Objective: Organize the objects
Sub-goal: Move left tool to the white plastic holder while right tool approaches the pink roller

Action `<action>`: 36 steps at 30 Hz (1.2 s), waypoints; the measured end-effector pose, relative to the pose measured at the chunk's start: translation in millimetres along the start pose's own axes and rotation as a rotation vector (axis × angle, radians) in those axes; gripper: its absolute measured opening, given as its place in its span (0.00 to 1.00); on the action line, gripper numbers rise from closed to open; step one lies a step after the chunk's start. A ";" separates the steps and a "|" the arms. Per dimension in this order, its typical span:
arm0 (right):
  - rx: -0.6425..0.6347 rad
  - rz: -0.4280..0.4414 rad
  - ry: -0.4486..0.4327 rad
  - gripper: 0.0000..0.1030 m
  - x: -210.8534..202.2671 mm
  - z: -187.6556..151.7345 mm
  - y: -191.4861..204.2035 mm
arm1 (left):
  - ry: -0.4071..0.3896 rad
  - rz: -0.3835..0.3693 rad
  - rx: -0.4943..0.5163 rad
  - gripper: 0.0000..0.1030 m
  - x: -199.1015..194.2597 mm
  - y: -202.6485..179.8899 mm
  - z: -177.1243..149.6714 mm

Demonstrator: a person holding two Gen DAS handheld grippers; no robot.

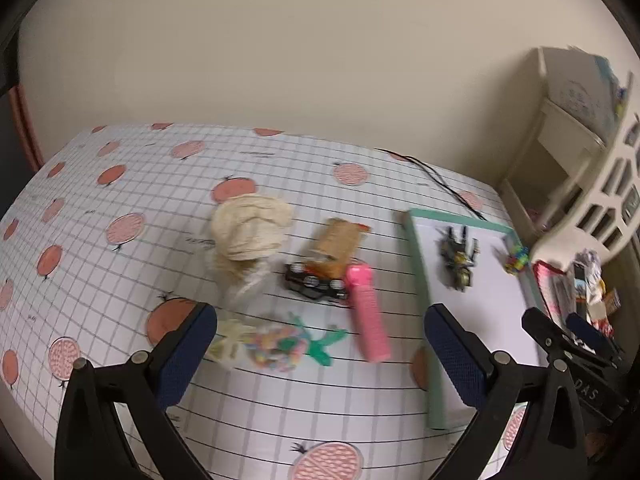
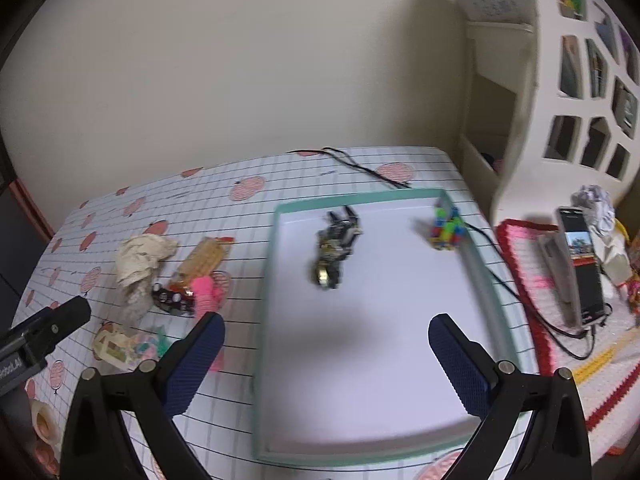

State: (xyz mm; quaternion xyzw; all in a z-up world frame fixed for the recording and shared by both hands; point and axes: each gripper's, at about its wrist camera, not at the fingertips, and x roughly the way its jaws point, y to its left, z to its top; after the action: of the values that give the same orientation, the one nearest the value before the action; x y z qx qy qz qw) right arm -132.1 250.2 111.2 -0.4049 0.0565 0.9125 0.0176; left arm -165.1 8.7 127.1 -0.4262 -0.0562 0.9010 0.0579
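A shallow tray (image 2: 267,276) with a teal rim holds a dark robot toy (image 2: 334,252) and a colourful block toy (image 2: 446,226); the tray (image 1: 418,276) also shows in the left wrist view. Left of it on the tablecloth lie a cream crumpled cloth (image 1: 248,228), a snack packet (image 1: 338,246), a black toy car (image 1: 316,282), a pink bar (image 1: 368,318) and a pastel bead toy with green fins (image 1: 280,344). My left gripper (image 1: 320,356) is open and empty above the bead toy. My right gripper (image 2: 326,364) is open and empty over the tray.
A white openwork basket (image 2: 568,80) and shelf stand at the right. A phone (image 2: 582,264) lies on a pink crocheted mat (image 2: 532,276). A black cable (image 2: 360,166) crosses the table's back. A tape roll (image 2: 44,424) sits at the front left.
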 end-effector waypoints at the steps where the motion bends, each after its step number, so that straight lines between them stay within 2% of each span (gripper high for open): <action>1: -0.009 0.006 -0.003 1.00 0.5 -0.8 5.0 | 0.000 0.005 -0.011 1.00 0.8 5.5 0.4; 9: -0.125 0.074 0.002 1.00 17.7 -12.6 58.1 | 0.013 0.003 -0.134 1.00 9.9 53.9 0.1; 14: -0.172 0.103 0.022 1.00 30.7 -20.9 81.7 | 0.057 0.052 -0.143 1.00 26.1 65.5 -6.2; 22: -0.159 0.138 0.079 1.00 54.8 -27.1 94.7 | 0.117 0.071 -0.178 1.00 47.3 78.5 -18.3; 27: -0.163 0.151 0.099 0.94 64.6 -26.9 99.8 | 0.154 0.083 -0.202 0.99 60.7 89.0 -21.5; 32: -0.150 0.163 0.124 0.84 74.9 -28.5 102.0 | 0.164 0.089 -0.223 0.86 67.9 97.9 -22.8; 36: -0.147 0.158 0.145 0.79 83.5 -30.8 104.3 | 0.167 0.085 -0.227 0.83 73.9 102.3 -24.0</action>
State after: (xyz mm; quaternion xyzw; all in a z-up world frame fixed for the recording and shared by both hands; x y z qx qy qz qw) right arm -173.7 141.9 38.0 -0.4645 0.0222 0.8809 -0.0882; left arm -198.9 -79.7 40.3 -0.5055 -0.1347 0.8519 -0.0243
